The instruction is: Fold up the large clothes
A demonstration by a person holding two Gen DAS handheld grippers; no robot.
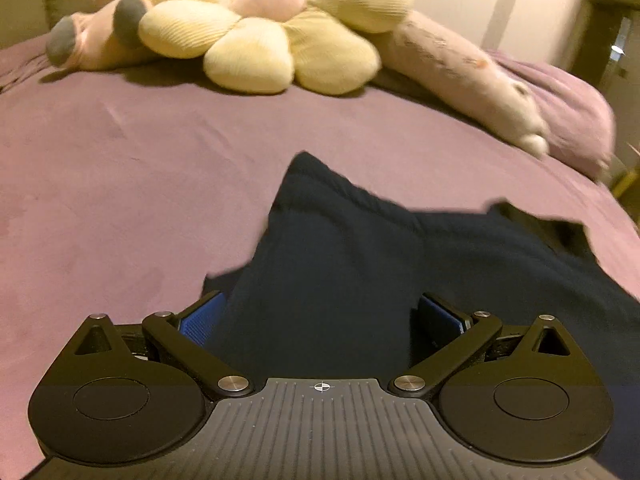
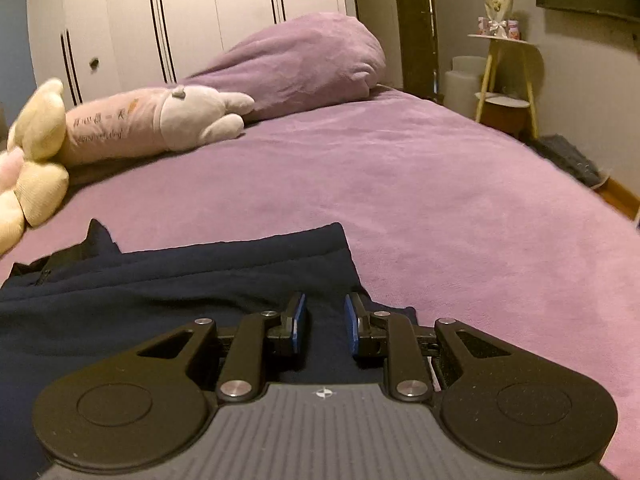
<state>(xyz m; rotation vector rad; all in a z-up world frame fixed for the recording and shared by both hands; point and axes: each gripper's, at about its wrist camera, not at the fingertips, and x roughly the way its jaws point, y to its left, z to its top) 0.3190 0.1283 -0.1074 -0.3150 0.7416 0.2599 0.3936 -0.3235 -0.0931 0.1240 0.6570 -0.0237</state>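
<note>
A dark navy garment (image 1: pixel 360 264) lies partly folded on the purple bed cover (image 1: pixel 120 200). My left gripper (image 1: pixel 322 316) hovers over its left part with jaws spread wide. The cloth bulges up between the blue pads (image 1: pixel 202 320), and no grip shows. In the right wrist view the garment (image 2: pixel 160 280) shows a straight folded edge and a zip at its left. My right gripper (image 2: pixel 325 328) is over the garment's right corner, jaws a narrow gap apart. Only cloth lying underneath shows through that gap, and the pads (image 2: pixel 298 328) pinch nothing.
A yellow flower cushion (image 1: pixel 260 28) and a long pink plush toy (image 2: pixel 152 120) lie at the head of the bed. A purple pillow (image 2: pixel 304 64) sits behind them. White wardrobe doors (image 2: pixel 180 12) stand beyond, and a small side table (image 2: pixel 508 72) is off the bed's right edge.
</note>
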